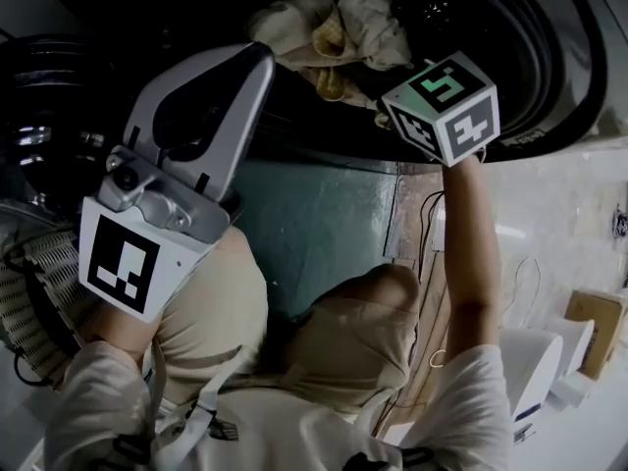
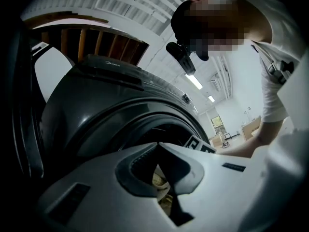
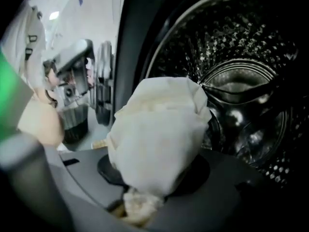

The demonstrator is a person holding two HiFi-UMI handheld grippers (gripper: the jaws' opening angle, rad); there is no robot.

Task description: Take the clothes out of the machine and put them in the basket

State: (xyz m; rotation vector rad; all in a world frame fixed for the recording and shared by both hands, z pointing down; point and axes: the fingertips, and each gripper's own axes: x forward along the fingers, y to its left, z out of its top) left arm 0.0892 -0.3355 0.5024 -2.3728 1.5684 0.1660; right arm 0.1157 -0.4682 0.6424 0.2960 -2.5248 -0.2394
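Note:
A cream cloth (image 1: 334, 27) hangs at the mouth of the dark washing machine drum (image 1: 549, 37). My right gripper (image 1: 381, 91) is shut on it, just below the opening. In the right gripper view the cloth (image 3: 159, 129) bulges between the jaws of the right gripper (image 3: 154, 182) and hides the fingertips, with the perforated drum (image 3: 241, 42) behind it. To the left, my left gripper (image 1: 257, 67) points up toward the machine. Its jaws meet at the tips with nothing in them, as the left gripper view also shows for the left gripper (image 2: 158, 145). A white lattice basket (image 1: 29, 292) shows at the far left edge.
The machine's round door (image 1: 49, 96) stands open at the left. The person's knees (image 1: 363, 322) fill the lower middle. Cables (image 1: 427, 263) hang down the machine's front. On the floor at the right are a cardboard box (image 1: 597, 327) and white items (image 1: 535, 361).

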